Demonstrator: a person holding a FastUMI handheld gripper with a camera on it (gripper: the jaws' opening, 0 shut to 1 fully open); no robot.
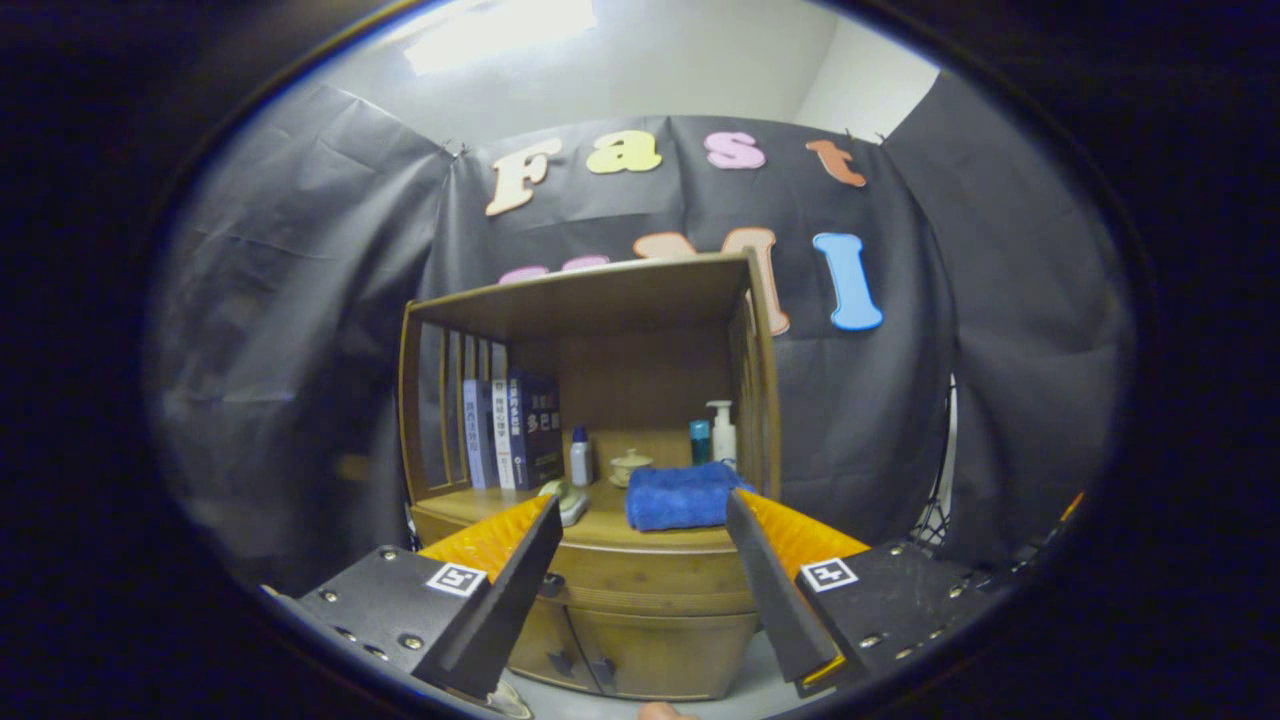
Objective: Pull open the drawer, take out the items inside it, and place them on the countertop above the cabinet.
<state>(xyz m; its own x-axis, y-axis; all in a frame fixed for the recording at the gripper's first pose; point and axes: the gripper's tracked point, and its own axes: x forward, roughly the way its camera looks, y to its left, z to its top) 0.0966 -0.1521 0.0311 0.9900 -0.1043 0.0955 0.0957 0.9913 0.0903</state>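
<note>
Tool (pixel 640 560) open, fingers spread wide, nothing between them, held before the cabinet (pixel 640 640). Drawer (pixel 650 580) shut, between the fingers. On the tabletop (pixel 600 525): books (pixel 512 430) at left edge, small bottle (pixel 580 457), cup (pixel 630 466), blue towel (pixel 680 497), pump bottle (pixel 722 432) toward right edge.

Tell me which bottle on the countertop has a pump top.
The white bottle at the right, behind the blue towel; it alone carries a pump. The open gripper holds nothing.

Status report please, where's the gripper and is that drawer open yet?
Gripper open, empty, short of the cabinet. Drawer under the countertop shut, not yet touched. Blue towel lies on the countertop; nothing between fingers and drawer.
</note>
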